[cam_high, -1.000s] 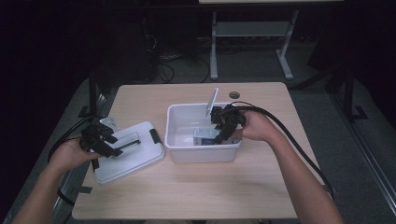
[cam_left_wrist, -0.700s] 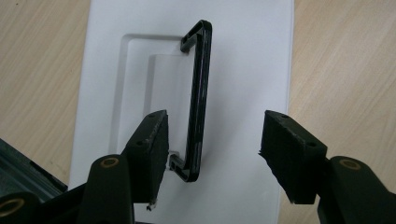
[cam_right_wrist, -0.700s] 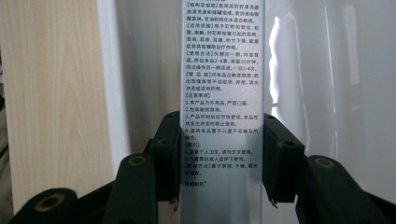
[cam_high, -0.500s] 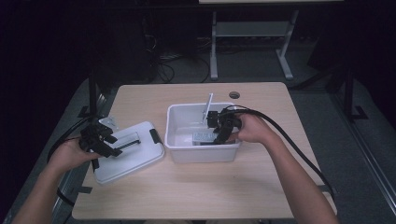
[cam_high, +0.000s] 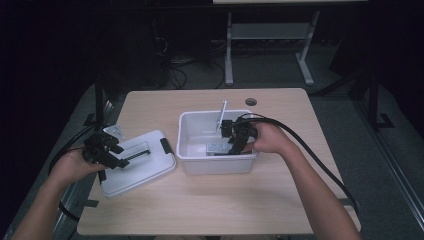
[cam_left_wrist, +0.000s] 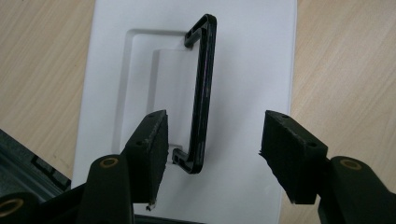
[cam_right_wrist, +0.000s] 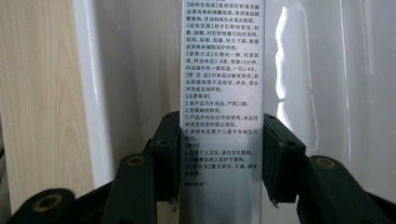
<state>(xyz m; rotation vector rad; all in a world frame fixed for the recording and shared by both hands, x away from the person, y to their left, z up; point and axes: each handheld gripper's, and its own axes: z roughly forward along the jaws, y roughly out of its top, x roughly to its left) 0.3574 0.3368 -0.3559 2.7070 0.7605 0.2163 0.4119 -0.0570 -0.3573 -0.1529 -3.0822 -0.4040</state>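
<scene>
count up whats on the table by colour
white: 2, the bin and its lid
silver-grey: 2, the printed box in the right claw and the flat pack in the bin
clear: 1, the small bag behind the lid
total: 5

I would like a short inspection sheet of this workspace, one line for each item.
Surface: wooden table, with a round hole near the far edge.
Job's things: white bin; grey printed box held inside it; white lid with black handle beside the bin.
Clutter: small clear item behind the lid.
Grippers: right gripper shut on the box; left gripper open over the handle.
Cables: black, trailing from both grippers.
Surroundings: dark floor, a frame with white legs.
</scene>
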